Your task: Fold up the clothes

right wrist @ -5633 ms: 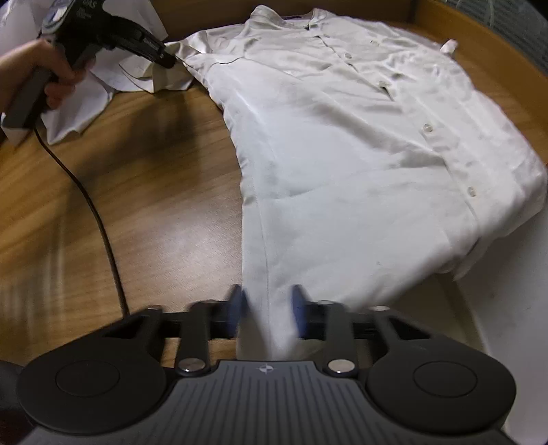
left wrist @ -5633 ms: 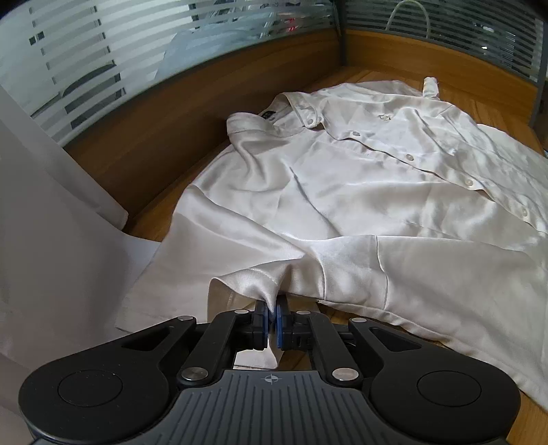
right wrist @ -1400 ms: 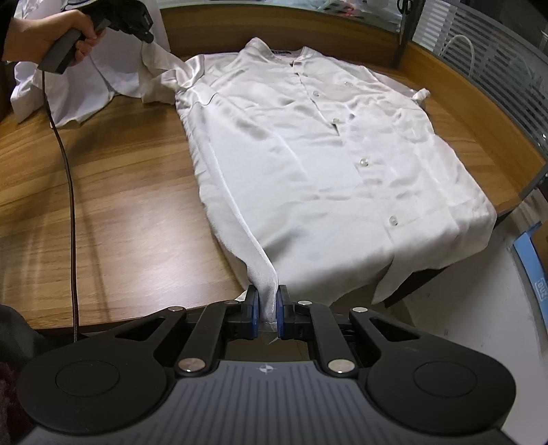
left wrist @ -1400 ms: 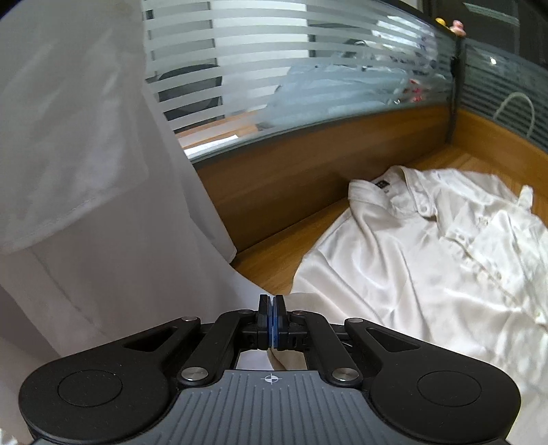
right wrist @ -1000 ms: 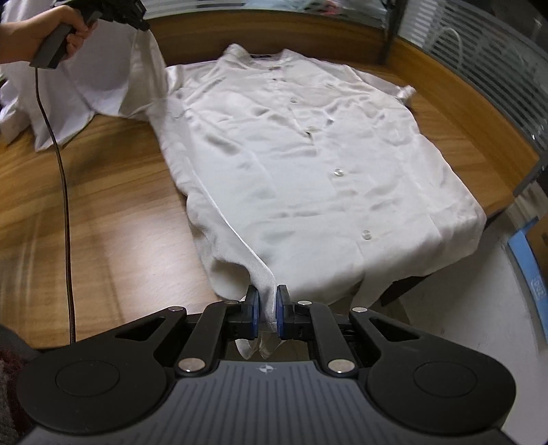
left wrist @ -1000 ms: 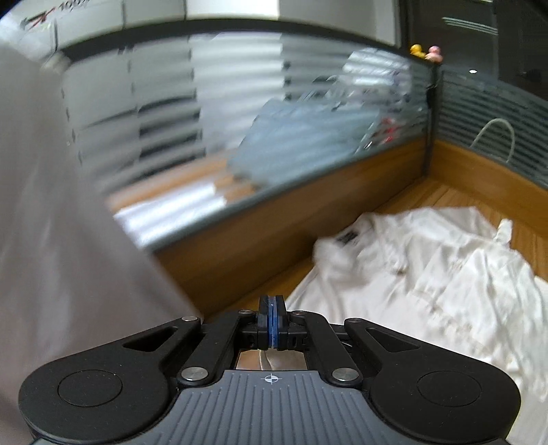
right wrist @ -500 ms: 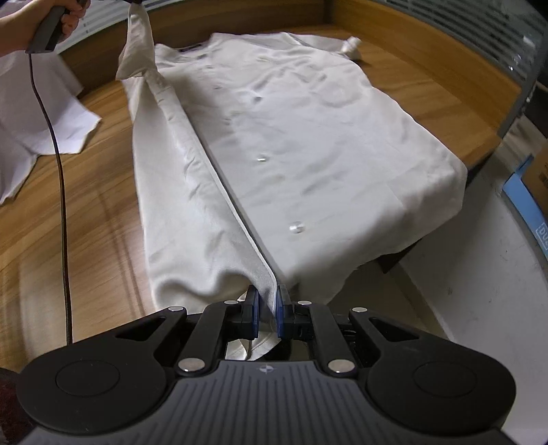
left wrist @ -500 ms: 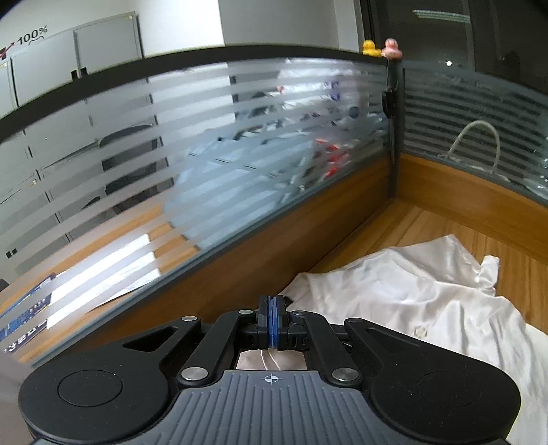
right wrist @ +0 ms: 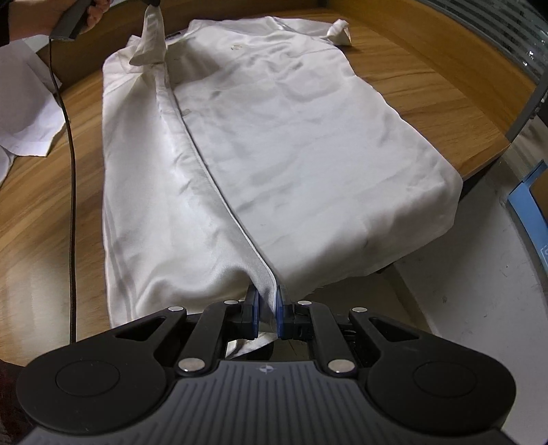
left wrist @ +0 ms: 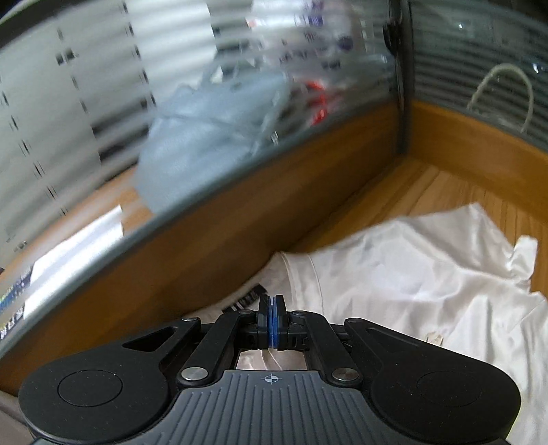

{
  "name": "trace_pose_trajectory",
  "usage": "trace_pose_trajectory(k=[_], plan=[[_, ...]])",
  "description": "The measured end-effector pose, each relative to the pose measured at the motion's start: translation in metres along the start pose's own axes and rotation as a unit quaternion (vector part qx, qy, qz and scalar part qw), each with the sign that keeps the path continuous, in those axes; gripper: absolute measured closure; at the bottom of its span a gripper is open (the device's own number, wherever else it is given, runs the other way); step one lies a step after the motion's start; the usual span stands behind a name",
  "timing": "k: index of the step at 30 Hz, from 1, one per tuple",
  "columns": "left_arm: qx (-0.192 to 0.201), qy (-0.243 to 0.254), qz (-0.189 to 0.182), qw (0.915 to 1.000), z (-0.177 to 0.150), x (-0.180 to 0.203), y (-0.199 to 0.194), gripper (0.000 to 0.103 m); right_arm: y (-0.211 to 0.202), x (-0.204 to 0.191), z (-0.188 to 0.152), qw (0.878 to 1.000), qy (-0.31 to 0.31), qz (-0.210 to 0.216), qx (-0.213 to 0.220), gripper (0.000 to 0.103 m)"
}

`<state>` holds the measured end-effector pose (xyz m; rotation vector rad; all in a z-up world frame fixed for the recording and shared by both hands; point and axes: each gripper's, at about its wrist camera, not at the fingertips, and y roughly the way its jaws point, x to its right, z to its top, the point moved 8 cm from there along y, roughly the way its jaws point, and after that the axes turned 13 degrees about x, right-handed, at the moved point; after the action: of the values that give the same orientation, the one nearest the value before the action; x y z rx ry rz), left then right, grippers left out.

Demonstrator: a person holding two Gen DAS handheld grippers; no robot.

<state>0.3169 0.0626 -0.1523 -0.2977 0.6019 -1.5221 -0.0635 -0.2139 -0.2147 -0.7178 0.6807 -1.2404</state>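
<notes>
So the white button-up shirt (right wrist: 301,143) is spread lengthwise on the wooden table (right wrist: 37,212), collar at the far end, hem hanging a bit over the near edge. One side panel is folded in over the middle, making a long straight edge running from collar to hem.

The right gripper (right wrist: 266,315) has its fingers clamped on that folded edge right at the hem, fabric bunched between the blue pads. The left gripper (right wrist: 150,4) is way up at the far end, barely in frame, with the sleeve hanging from its tip; a hand (right wrist: 97,12) holds the handle and a black cable (right wrist: 70,171) trails down across the table.

From the left wrist view the fingers (left wrist: 263,320) are pinched tight together. That view is pretty blurry, so I think there's cloth caught between them, but it's easier to tell from the other camera. Another white garment (right wrist: 24,113) lies off to the left.
</notes>
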Motion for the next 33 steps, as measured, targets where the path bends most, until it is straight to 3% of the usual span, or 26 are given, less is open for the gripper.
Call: trace_pose_trajectory(k=[3, 4, 6, 10, 18, 25, 33], plan=[[-0.018, -0.004, -0.015, 0.9997, -0.007, 0.007, 0.009, 0.098, 0.008, 0.006, -0.001, 1.000, -0.004, -0.001, -0.010, 0.090], [-0.023, -0.009, -0.023, 0.9994, -0.008, 0.009, 0.011, 0.098, 0.010, 0.007, -0.001, 1.000, -0.007, -0.002, -0.014, 0.085], [-0.025, -0.019, -0.037, 0.9988, -0.006, 0.011, 0.011, 0.080, 0.011, 0.008, 0.000, 1.000, -0.014, -0.006, -0.015, 0.079], [-0.021, -0.039, -0.065, 0.9969, 0.010, 0.008, 0.004, 0.077, 0.005, 0.018, 0.007, 1.000, -0.009, -0.019, -0.005, 0.071], [-0.030, -0.055, -0.082, 0.9947, 0.040, 0.009, -0.007, 0.062, -0.008, 0.060, 0.028, 0.998, 0.016, -0.046, 0.026, 0.070], [-0.062, -0.088, -0.108, 0.9883, 0.056, 0.047, -0.006, 0.053, -0.006, 0.118, 0.042, 0.998, 0.020, -0.046, 0.042, 0.068], [-0.080, -0.085, -0.122, 0.9856, 0.075, 0.110, 0.009, 0.048, 0.017, 0.193, 0.052, 0.998, 0.023, -0.011, 0.056, 0.056]])
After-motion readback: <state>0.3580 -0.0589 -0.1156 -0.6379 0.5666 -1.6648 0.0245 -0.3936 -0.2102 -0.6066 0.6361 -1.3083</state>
